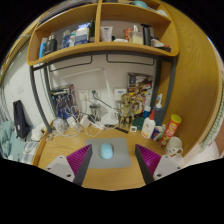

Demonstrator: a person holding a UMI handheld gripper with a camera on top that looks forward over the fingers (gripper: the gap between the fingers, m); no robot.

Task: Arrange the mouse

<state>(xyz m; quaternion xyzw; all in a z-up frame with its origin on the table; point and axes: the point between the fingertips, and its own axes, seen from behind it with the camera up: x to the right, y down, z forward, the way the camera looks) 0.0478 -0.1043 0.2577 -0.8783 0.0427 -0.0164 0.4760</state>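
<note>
Grey, hard-shelled and probably light and slick, the mouse (82,153) lies on its mat (112,154) between our spread, empty gripper (106,163) fingers, best pinched across its flanks, we judge.

A wooden worktop (60,150) fills the lower middle of the frame, and a grey mouse pad (112,155) lies on it at lower centre with a mouse (108,152) resting on top, glowing blue. Toward the right of the frame stand a white bottle (149,126) and an orange container (172,126), while a tangle of cables (75,122) and small clutter crowds the worktop's far edge at centre left. Across the upper frame runs a wooden shelf (100,50), loaded with assorted small items too tiny to identify.
</note>
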